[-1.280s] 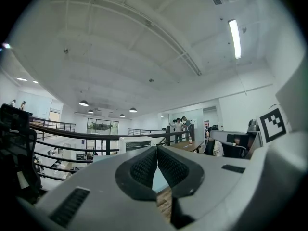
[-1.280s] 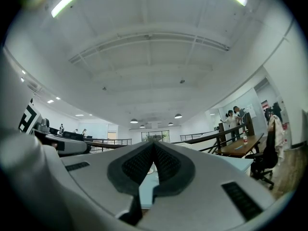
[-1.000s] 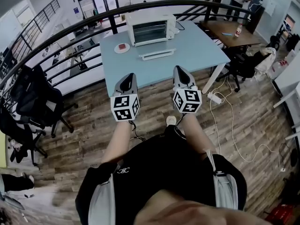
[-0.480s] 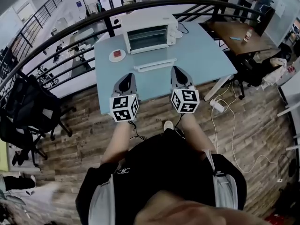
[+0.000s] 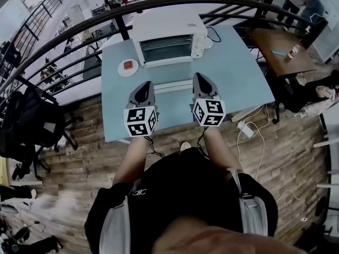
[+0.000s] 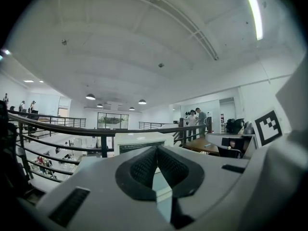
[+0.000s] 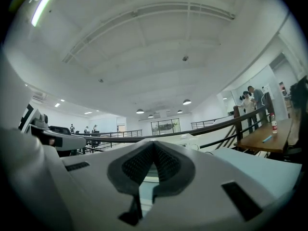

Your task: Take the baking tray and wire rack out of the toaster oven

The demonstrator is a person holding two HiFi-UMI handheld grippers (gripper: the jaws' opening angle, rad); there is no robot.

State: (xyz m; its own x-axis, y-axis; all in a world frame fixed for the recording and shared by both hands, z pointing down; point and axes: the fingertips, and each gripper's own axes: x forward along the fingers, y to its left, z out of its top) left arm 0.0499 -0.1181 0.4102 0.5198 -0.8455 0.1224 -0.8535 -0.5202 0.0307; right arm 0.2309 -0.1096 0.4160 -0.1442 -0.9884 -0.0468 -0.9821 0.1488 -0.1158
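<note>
Chair (image 5: 32, 123): dark, parked well left of the table, clear of the work.
Railing (image 5: 79, 30): black bars curving behind the table's far edge; toaster oven backed close to it.
Plate (image 5: 128, 70): small, white, round, with something red on it; set on the table just left of the oven, probably to leave the oven's front free.
Left gripper (image 5: 143, 86): held about level over the near part of the table (image 5: 238, 62), aimed toward the oven; jaws pressed together, nothing between them, well short of the door.
Toaster oven (image 5: 168, 36): white box at the far middle of the table, glass door facing the person and apparently closed.
Baking tray and wire rack: judged to be inside the oven behind the glass; faint level lines show there, too small to tell tray from rack.
White strip (image 5: 172, 87): long flat piece lying on the table in front of the oven, between the two grippers; cannot tell what it is.
Right gripper (image 5: 202, 78): level beside its partner, pointed the same way, jaws closed tight and empty; likely carried shut until the door is within reach.
Wooden table (image 5: 275, 49): off to the right, apart from the task.
</note>
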